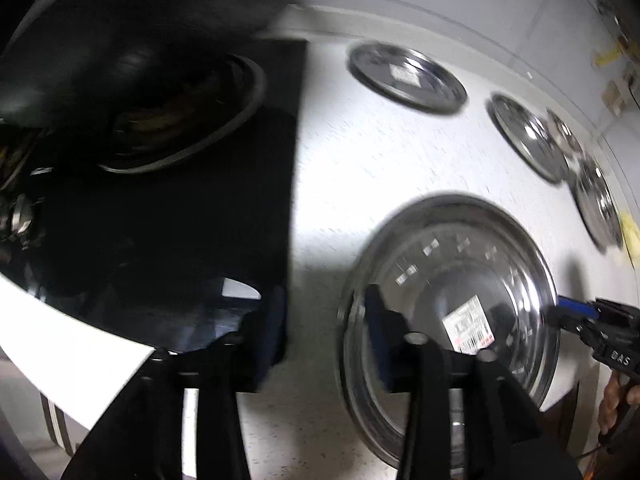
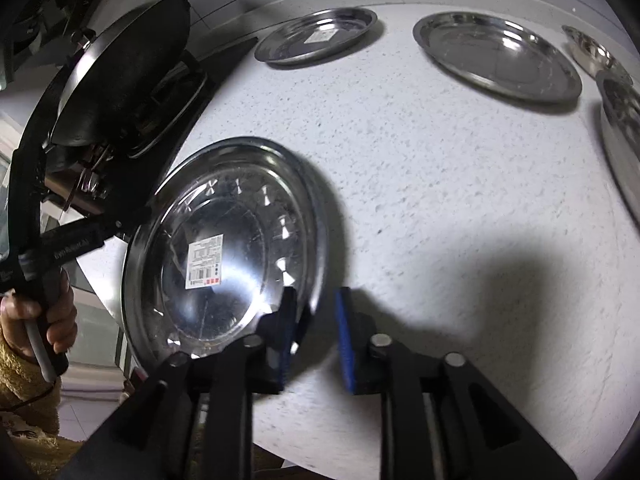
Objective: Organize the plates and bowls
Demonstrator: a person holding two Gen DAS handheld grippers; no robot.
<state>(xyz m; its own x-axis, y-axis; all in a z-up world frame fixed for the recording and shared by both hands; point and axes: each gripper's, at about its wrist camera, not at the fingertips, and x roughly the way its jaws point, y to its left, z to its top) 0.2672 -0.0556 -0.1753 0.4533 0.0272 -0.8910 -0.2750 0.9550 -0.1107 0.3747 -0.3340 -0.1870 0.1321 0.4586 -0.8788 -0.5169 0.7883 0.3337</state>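
Your right claw (image 2: 316, 336) gapes astride the rim of a barcode-stickered plate (image 2: 224, 248); your left claw (image 1: 328, 328), marked "EvoRobot.AI", hangs open, empty.

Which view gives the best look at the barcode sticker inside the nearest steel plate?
The right wrist view: the sticker sits unobstructed inside the nearest plate, its barcode lines sharp. In the left wrist view the same sticker is blurred, and the left gripper crowds its lower edge.

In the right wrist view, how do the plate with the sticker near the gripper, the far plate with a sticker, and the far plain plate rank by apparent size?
1. Near sticker plate, largest, though nearness exaggerates it.
2. Plain far plate.
3. Far sticker plate; fisheye distortion makes the last two unsure.
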